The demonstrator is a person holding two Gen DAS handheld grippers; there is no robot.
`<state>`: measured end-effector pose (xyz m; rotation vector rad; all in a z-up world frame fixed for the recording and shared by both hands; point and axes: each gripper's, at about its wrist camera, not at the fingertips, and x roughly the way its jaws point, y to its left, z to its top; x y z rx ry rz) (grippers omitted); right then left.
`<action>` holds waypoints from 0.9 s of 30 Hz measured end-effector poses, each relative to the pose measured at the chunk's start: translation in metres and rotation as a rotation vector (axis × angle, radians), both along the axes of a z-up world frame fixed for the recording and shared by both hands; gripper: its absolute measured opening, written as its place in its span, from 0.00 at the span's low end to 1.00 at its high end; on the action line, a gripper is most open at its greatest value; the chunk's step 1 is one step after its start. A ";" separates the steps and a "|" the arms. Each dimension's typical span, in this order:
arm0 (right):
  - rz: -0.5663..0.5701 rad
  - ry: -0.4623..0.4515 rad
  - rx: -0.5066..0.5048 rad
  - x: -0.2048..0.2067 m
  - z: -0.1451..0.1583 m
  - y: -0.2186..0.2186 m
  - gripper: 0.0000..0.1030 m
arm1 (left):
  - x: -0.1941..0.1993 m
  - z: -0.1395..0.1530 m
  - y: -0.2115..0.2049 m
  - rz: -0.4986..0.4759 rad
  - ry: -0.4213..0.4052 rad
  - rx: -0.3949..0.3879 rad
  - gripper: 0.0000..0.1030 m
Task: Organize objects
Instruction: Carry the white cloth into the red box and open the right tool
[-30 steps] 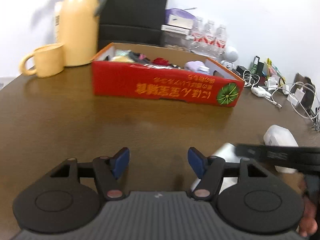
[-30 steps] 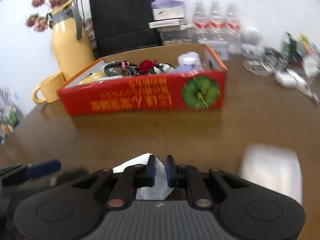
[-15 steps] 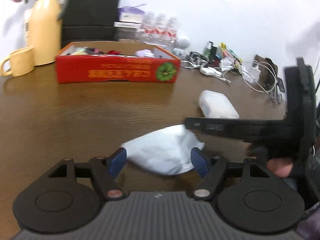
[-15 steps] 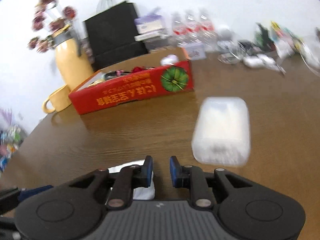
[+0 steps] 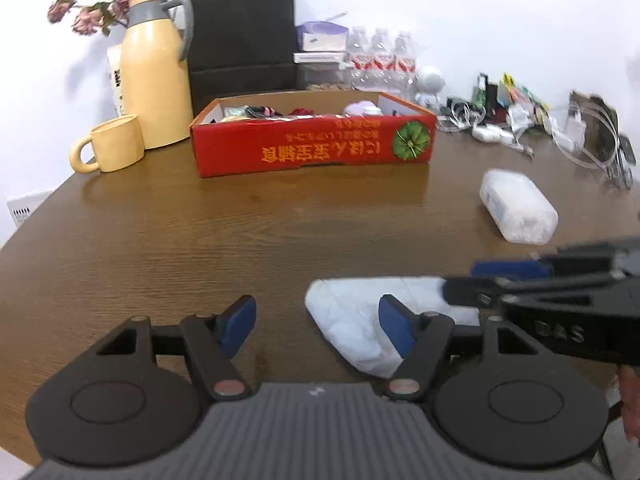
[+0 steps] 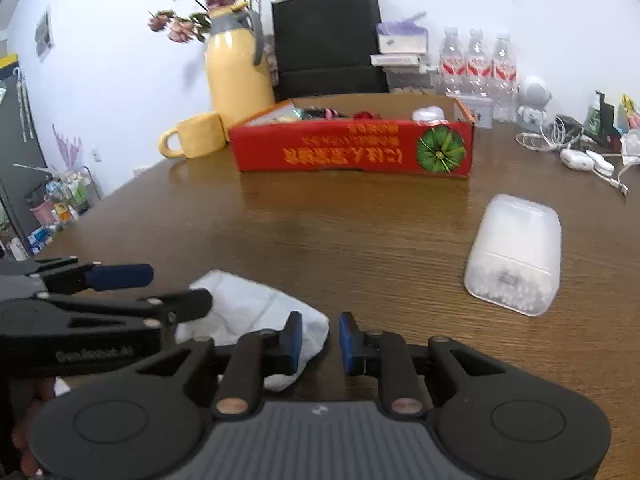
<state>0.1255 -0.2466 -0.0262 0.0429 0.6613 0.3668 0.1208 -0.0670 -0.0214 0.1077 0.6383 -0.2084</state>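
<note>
Already several small items are sitting inside the shallow red cardboard box (image 5: 312, 148) at the far side of the brown wooden bench (image 5: 240, 232), so part of the sorting looks done. Two things are lying out on the bench: a soft white crumpled plastic pouch (image 5: 360, 320) close in front of both tools, and a frosted, rounded translucent plastic container (image 6: 514, 254) well apart from it, on the side where cables and chargers are heaped.

The left gripper (image 5: 318, 322) is hovering low over the bench with its jaws standing wide, having just been closing a little; the pouch is lying partly behind its blue pad on the pouch side, yet nothing is pressed between the jaws. The right gripper (image 6: 320, 342) is sitting just beside the pouch's near corner, its jaws narrow and having just been opening; the gap between them is showing bare wood, so they are gripping nothing.

Judging from this, the pouch is the item now being dealt with and is resting free on the bench, and it and the container are both waiting to go into the box. A yellow jug (image 5: 154, 80) and matching mug (image 5: 112, 148) are standing beside the box.
</note>
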 end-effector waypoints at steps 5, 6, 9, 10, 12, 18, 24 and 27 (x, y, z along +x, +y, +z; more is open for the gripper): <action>-0.016 -0.009 -0.051 0.007 -0.009 0.010 0.29 | -0.004 -0.006 -0.006 -0.062 0.043 0.016 0.25; -0.013 -0.020 -0.051 0.006 -0.010 0.010 0.29 | -0.004 -0.005 -0.005 -0.069 0.042 0.004 0.17; -0.005 -0.029 -0.064 0.001 -0.006 0.012 0.10 | -0.005 -0.001 -0.007 -0.086 0.013 0.013 0.08; -0.011 -0.038 -0.066 -0.002 -0.003 0.012 0.09 | -0.003 0.003 -0.006 -0.097 0.006 -0.001 0.06; -0.049 -0.100 -0.023 -0.003 0.011 0.006 0.08 | 0.008 0.018 -0.003 -0.125 -0.024 -0.049 0.05; -0.075 -0.266 -0.035 0.059 0.085 -0.009 0.08 | 0.119 0.092 0.006 -0.176 -0.143 -0.272 0.05; -0.126 -0.228 -0.144 0.204 0.116 -0.003 0.08 | 0.260 0.101 -0.024 -0.138 -0.095 -0.225 0.05; -0.138 -0.139 -0.203 0.269 0.099 0.008 0.07 | 0.317 0.083 -0.028 -0.116 0.004 -0.205 0.05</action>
